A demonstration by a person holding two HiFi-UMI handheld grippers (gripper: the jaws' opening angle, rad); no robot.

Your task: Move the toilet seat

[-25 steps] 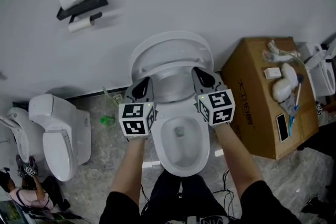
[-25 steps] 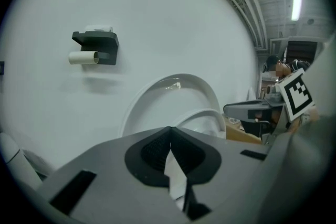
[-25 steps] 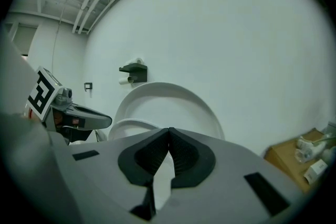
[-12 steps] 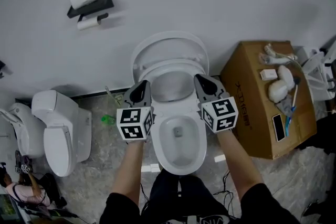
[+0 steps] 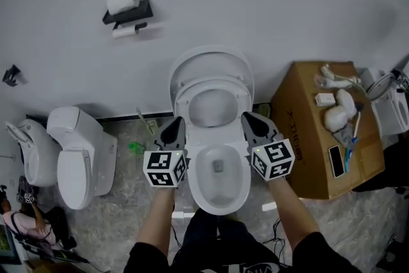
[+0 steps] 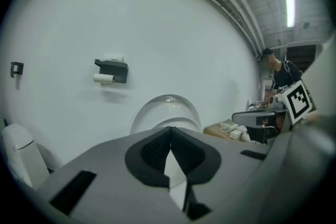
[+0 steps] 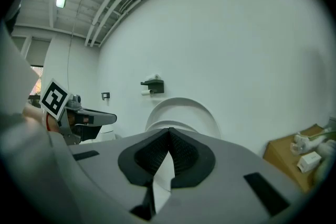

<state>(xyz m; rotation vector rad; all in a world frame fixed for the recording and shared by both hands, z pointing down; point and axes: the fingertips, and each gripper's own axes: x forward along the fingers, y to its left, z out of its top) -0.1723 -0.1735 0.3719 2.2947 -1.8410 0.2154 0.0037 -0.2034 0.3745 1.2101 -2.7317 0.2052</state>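
Observation:
A white toilet stands against the wall with its lid [image 5: 211, 59] upright. The seat ring [image 5: 214, 82] is raised and leans back on the lid, above the open bowl [image 5: 220, 169]. My left gripper [image 5: 174, 130] hovers by the bowl's left rim and my right gripper [image 5: 256, 123] by its right rim. Both are shut, hold nothing and stay clear of the seat. In the left gripper view the shut jaws [image 6: 169, 136] point at the lid [image 6: 165, 110]. The right gripper view shows its shut jaws [image 7: 169, 134] before the lid [image 7: 184, 113].
A second toilet [image 5: 80, 156] stands at the left. On the right is a cardboard box [image 5: 307, 131] with small items on top. A paper holder [image 5: 128, 13] hangs on the wall. A green object [image 5: 135, 148] lies on the floor.
Both grippers have drawn back from the sides of the seat ring toward me. The seat now stands more upright against the lid.

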